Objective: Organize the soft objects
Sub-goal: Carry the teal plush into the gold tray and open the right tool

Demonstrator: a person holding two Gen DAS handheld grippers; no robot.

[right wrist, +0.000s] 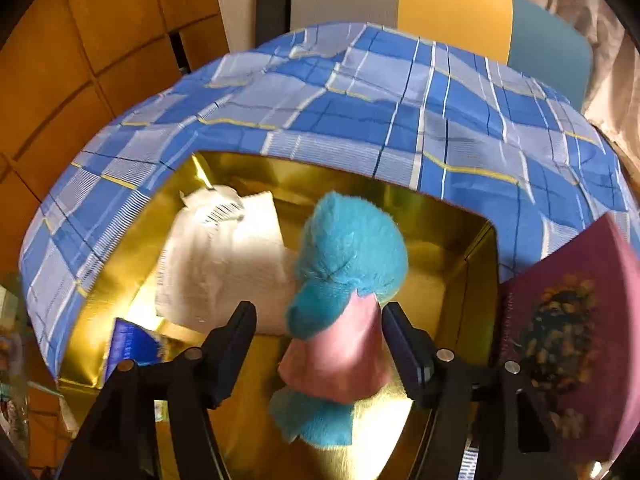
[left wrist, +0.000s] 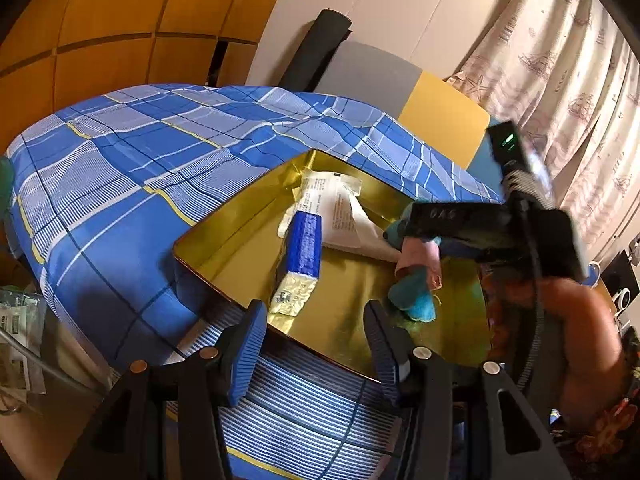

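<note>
An open gold box (left wrist: 224, 248) lies on a blue plaid bedcover (left wrist: 120, 168). Inside it are a white paper packet (right wrist: 224, 272), a blue and gold packet (left wrist: 300, 256) and a turquoise plush toy (right wrist: 352, 248) in a pink garment. My right gripper (right wrist: 320, 316) hangs over the box with its jaws open on either side of the toy's pink body; a gap shows at the left pad. In the left wrist view one of its black fingers (left wrist: 440, 216) lies across the toy (left wrist: 416, 292). My left gripper (left wrist: 314, 320) is open above the box's near rim and holds nothing.
A purple printed lid or book (right wrist: 568, 340) stands against the box's right side. A person's forearm (left wrist: 580, 340) reaches in from the right. Grey, yellow and teal panels (right wrist: 452, 8) stand behind the bed, with a curtain (left wrist: 560, 60) and wooden cupboards (left wrist: 120, 20).
</note>
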